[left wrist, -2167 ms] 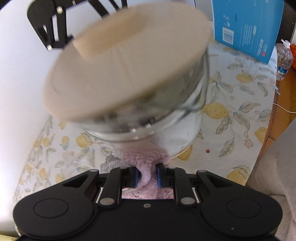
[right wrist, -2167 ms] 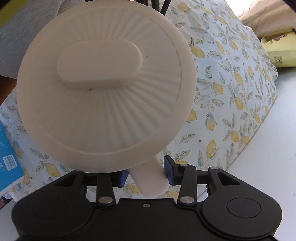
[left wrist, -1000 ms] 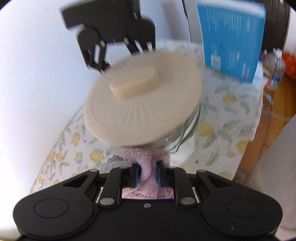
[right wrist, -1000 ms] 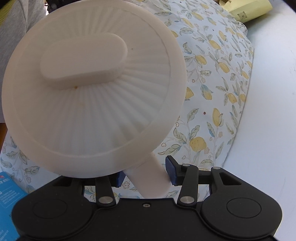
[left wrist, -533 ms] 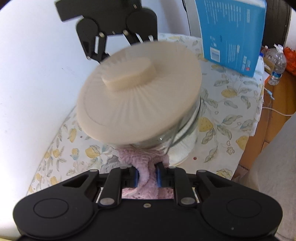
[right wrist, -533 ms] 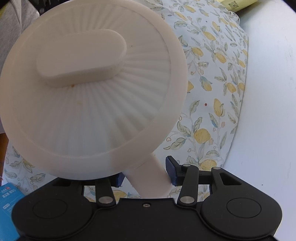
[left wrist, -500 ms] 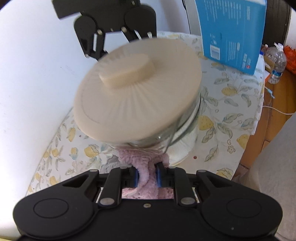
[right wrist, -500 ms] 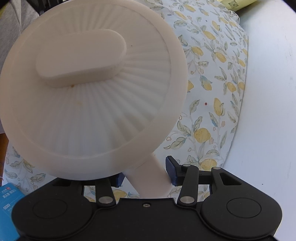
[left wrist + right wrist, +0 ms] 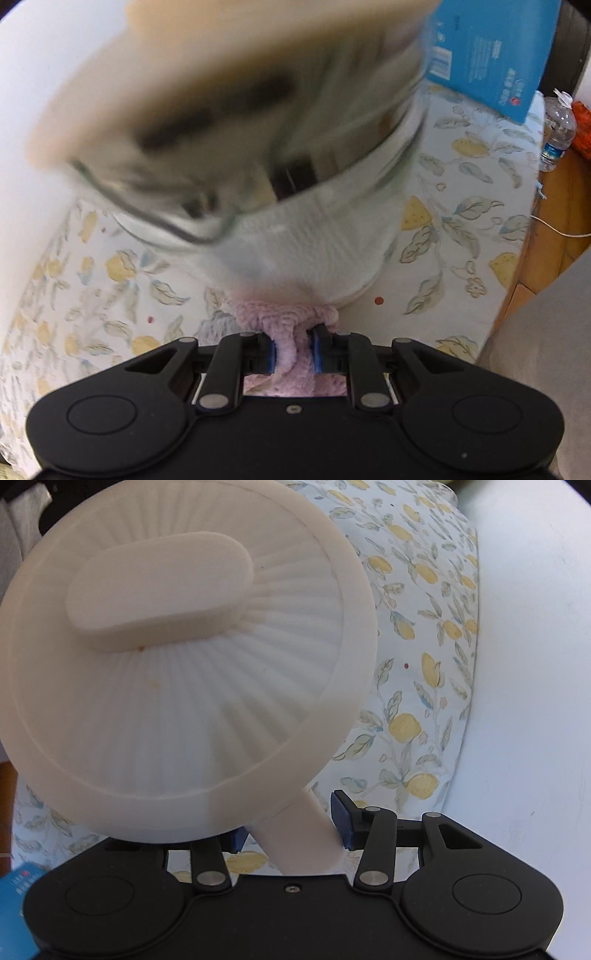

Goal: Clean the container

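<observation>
Both grippers clamped: left gripper point(image 9: 293, 350) on pink cloth point(image 9: 286, 325), right gripper point(image 9: 291, 830) on tilted container's point(image 9: 295, 192) handle point(image 9: 301, 840).

Bright daylight; left view's container point(image 9: 258, 147) motion-blurred, right view sharp.

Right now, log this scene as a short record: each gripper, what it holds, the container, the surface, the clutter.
left gripper: shut on pink cloth
right gripper: shut on lid tab
lid: cream, ribbed, oval knob on top, two small brown spots
jar: glass, blurred with motion, close in front of the cloth
surface: lemon-print tablecloth
clutter: blue box, water bottle
</observation>
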The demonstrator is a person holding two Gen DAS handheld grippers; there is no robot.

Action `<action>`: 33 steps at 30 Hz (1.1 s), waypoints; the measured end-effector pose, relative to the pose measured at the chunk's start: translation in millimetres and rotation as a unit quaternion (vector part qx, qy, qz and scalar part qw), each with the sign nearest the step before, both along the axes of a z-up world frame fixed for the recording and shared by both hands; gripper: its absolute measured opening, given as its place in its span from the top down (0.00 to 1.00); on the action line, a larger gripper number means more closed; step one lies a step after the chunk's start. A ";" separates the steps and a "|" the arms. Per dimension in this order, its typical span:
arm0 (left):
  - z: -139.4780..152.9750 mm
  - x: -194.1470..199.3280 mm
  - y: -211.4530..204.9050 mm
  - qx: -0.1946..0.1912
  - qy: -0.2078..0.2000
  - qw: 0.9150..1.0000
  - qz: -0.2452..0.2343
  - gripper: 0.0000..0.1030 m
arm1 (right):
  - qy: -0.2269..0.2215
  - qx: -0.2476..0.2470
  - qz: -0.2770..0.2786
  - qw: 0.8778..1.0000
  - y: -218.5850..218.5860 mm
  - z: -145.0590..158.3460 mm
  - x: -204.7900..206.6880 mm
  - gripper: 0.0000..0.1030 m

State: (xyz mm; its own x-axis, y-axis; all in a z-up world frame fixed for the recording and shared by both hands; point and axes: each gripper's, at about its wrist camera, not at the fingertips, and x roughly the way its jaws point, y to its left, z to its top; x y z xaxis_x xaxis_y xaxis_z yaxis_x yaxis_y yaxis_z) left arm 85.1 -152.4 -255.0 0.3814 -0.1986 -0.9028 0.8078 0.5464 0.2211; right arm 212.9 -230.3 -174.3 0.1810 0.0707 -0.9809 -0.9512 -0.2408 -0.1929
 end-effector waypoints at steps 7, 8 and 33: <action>2.2 1.7 4.7 -0.009 0.001 1.000 0.011 0.84 | 0.019 -0.034 -0.010 0.999 -3.1 -21.1 -11.3 0.56; 3.8 1.1 4.9 -0.009 0.000 1.000 0.011 0.84 | 0.023 -0.033 -0.015 0.999 -3.7 -20.7 -10.4 0.56; 70.2 -11.2 5.3 -0.024 -0.027 0.999 0.014 0.83 | 0.014 0.014 0.038 0.999 -25.8 27.8 -17.0 0.50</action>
State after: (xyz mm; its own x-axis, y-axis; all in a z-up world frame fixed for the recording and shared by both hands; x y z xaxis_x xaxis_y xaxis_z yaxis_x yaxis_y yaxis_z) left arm 73.9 -147.2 -184.8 0.4347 -0.2294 -0.8709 0.7803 0.5787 0.2370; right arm 195.9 -256.1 -146.5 0.1470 0.1113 -0.9829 -0.9356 -0.3069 -0.1746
